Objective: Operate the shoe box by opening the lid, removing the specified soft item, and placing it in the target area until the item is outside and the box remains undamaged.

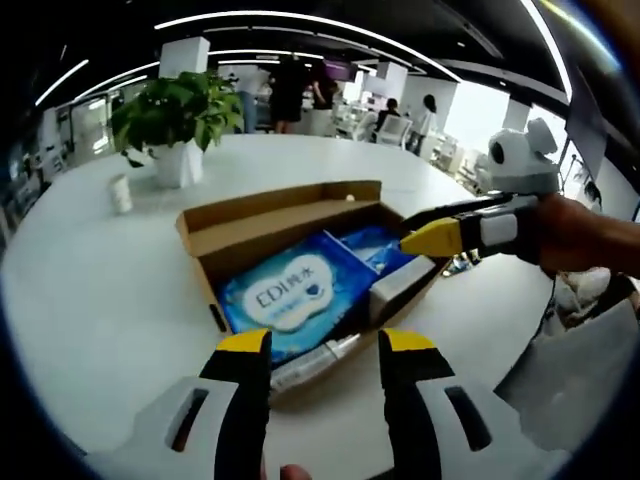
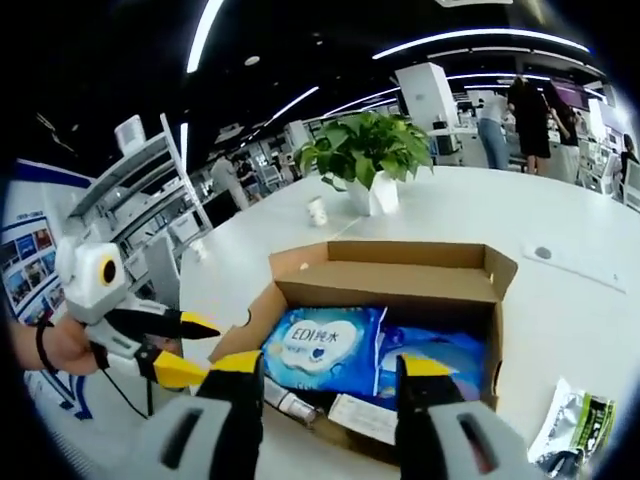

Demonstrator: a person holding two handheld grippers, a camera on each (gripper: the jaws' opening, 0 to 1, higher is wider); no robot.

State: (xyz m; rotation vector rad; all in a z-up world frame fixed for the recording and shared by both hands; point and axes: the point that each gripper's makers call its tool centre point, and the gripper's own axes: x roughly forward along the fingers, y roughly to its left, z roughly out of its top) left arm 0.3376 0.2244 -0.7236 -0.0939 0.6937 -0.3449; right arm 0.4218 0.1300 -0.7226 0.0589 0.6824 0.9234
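A brown cardboard shoe box (image 1: 205, 262) lies open on the white table, its lid (image 1: 280, 203) folded back on the far side. Inside are a blue soft pack marked EDI (image 1: 290, 292), a second blue pack (image 1: 372, 247), a white tube (image 1: 312, 364) and a pale carton (image 1: 398, 287). My left gripper (image 1: 325, 345) hangs open over the box's near edge. The right gripper (image 1: 428, 238) reaches in from the right, its yellow tip at the box's right wall. In the right gripper view the box (image 2: 290, 270), the EDI pack (image 2: 325, 345) and the second pack (image 2: 445, 352) lie just beyond my open right gripper (image 2: 330, 370); the left gripper (image 2: 185, 348) stands open at the left.
A potted plant (image 1: 175, 115) (image 2: 365, 150) and a small white cup (image 1: 121, 192) (image 2: 317, 210) stand behind the box. A plastic packet (image 2: 575, 425) and a flat paper (image 2: 560, 255) lie on the table (image 1: 90, 300) to one side. People stand far behind.
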